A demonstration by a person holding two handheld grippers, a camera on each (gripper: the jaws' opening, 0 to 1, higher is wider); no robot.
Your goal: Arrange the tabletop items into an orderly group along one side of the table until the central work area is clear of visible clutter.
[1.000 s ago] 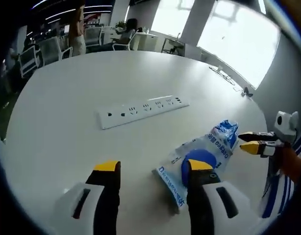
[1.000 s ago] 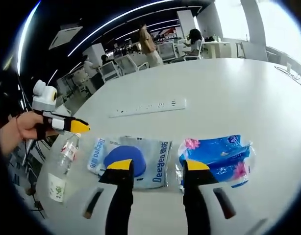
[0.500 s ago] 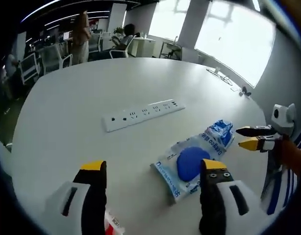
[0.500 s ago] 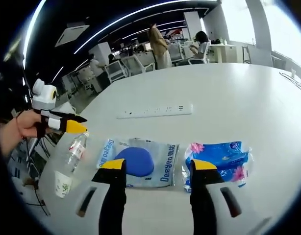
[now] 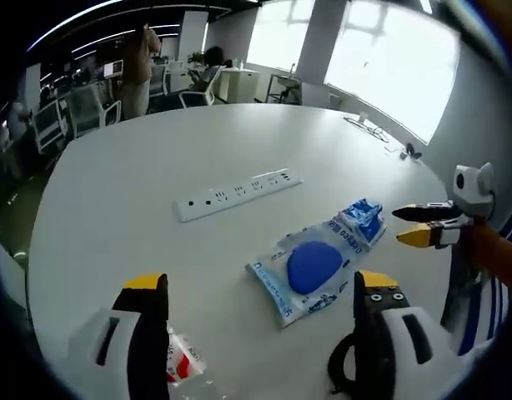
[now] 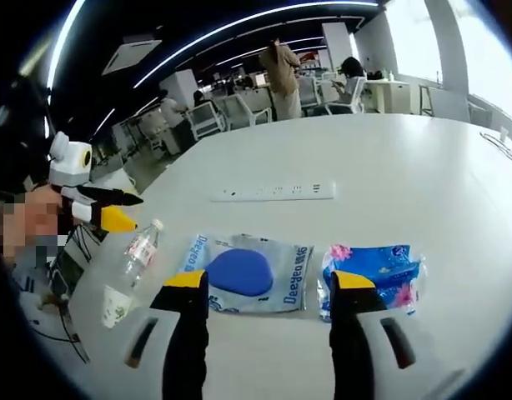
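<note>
White table (image 6: 423, 167) is strewn with pouch (image 6: 248, 272), tissue pack (image 6: 373, 271), bottle (image 6: 133, 271) and power strip (image 6: 273, 192); left gripper (image 5: 260, 304) and right gripper (image 6: 268, 283) are held apart, empty, so the bottle could be rolled off if nudged.

My left gripper (image 5: 260, 287): two black jaws w/ yellow tips, each set in a white housing w/ a dark slot. A black cable loops by its right-hand jaw. Right gripper (image 6: 268, 282) is the same build: black jaws, yellow caps, white housings w/ dark slots. Seen from the other side, each gripper is a narrow black-and-yellow beak w/ a white block on top. Striped blue-and-white cloth by my right hand (image 5: 489, 254).
</note>
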